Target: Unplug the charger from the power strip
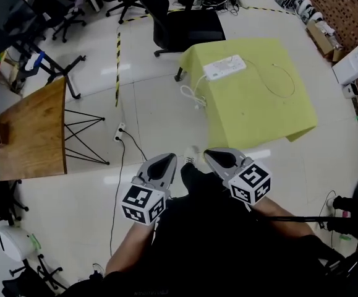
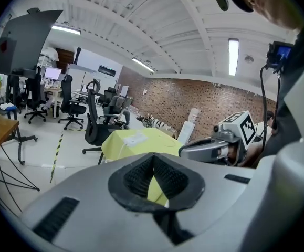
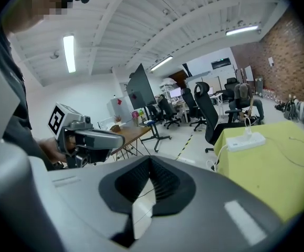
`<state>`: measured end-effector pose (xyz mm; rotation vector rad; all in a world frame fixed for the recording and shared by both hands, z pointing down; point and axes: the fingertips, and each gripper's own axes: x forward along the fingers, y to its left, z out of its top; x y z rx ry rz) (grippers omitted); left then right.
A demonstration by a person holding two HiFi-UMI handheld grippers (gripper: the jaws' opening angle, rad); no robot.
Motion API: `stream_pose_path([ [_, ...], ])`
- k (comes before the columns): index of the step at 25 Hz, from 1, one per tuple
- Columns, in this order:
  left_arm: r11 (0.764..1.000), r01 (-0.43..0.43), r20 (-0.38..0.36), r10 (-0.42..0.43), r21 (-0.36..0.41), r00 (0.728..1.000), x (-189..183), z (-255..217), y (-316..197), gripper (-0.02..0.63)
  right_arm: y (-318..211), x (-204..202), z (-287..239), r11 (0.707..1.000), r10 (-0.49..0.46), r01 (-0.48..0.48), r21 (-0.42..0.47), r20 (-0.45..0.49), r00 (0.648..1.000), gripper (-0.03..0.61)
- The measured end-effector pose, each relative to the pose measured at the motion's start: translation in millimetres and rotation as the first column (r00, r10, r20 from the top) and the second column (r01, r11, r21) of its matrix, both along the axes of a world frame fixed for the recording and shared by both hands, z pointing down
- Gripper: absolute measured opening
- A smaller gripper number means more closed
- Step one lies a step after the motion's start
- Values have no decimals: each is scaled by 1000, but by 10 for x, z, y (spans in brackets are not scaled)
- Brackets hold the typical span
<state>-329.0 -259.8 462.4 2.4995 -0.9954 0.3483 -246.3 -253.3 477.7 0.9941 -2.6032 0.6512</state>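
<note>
both grippers are held low, close to the person's body, side by side and well apart from the task items. left gripper (image 1: pixel 166 161): tips meet, nothing between them. right gripper (image 1: pixel 214 156): same, jaws together and empty. each one shows in the other's view, marker cube facing up and out. the power strip (image 1: pixel 225 67) is white and lies flat near the far left corner of the surface (image 1: pixel 259 113), which is covered in a yellow-green cloth and stands ahead of the person across open floor. the right gripper view shows a small white charger (image 3: pixel 248 134) seated upright in the strip's top face, so it's plugged in. a thin white cable (image 1: pixel 284 82) runs from the strip in a loose loop over the cloth to the right. the strip's own thicker white cord (image 1: pixel 194 93) hangs off the left edge of the surface in a few bends. a black office chair (image 1: pixel 182 20) sits just behind the surface. a wooden table (image 1: pixel 33 132) on black wire legs is off to the left, and a second small white socket block (image 1: pixel 120 130) lies on the floor between it and the surface, with a dark lead trailing toward the person.
</note>
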Motion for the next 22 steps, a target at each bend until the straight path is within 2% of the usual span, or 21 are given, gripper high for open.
stream_pose_path([
  [5,1000,-29,77,29,-7,997,-136,-45,-728,6,-877,-156,-77,999,21,-23,32,70,997,3],
  [10,992,-121,141,115,29,983,143,-199,-1666,6,-1777,36,-169,993,94,-102,53,134,987,3],
  [15,977,-210,157,204,22,966,511,-164,-2295,6,-2386,484,-3,979,195,-200,37,106,975,3],
  [18,961,-277,154,277,-17,949,743,-75,-2522,6,-2568,849,49,955,294,-297,17,106,950,3],
  [22,930,-365,153,366,-33,918,1087,-40,-2865,6,-2720,1266,147,915,403,-403,-20,97,910,3],
])
